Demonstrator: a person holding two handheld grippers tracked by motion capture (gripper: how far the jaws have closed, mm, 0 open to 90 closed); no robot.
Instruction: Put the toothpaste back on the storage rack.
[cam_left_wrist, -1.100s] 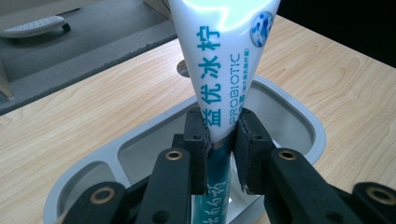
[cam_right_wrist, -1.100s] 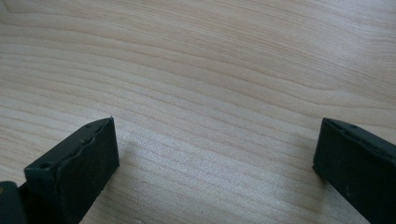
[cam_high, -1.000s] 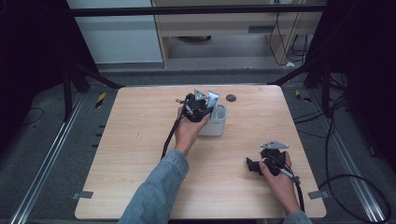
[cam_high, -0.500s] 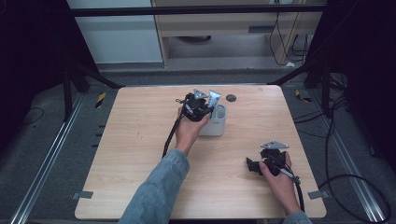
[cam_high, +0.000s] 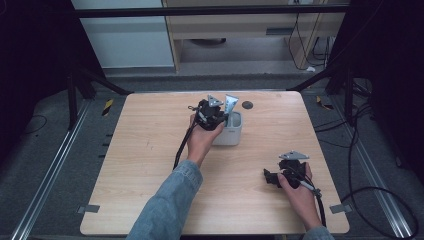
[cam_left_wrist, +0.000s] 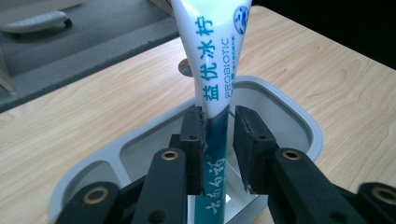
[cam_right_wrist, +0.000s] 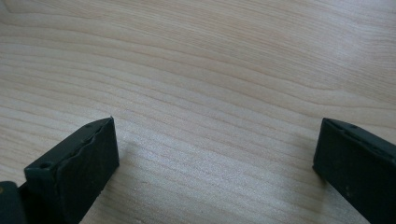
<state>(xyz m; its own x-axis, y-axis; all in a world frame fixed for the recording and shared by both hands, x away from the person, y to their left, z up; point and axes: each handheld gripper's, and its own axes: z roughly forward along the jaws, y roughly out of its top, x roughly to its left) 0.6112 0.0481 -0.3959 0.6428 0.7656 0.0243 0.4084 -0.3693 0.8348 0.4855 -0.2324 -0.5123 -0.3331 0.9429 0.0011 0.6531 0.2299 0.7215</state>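
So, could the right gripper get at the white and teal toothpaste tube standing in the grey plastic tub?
Probably not cleanly: the left gripper's jaws flank the tube inside the tub, and the left hand crowds its near side. The open right gripper sits well apart; the tube's top is free.

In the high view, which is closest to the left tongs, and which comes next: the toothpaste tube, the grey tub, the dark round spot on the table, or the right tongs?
1. Toothpaste tube: between the left tongs, standing in the tub.
2. Grey tub: right under them.
3. Dark round spot: on the table just beyond the tub, to its right.
4. Right tongs: far off, near the table's front right.
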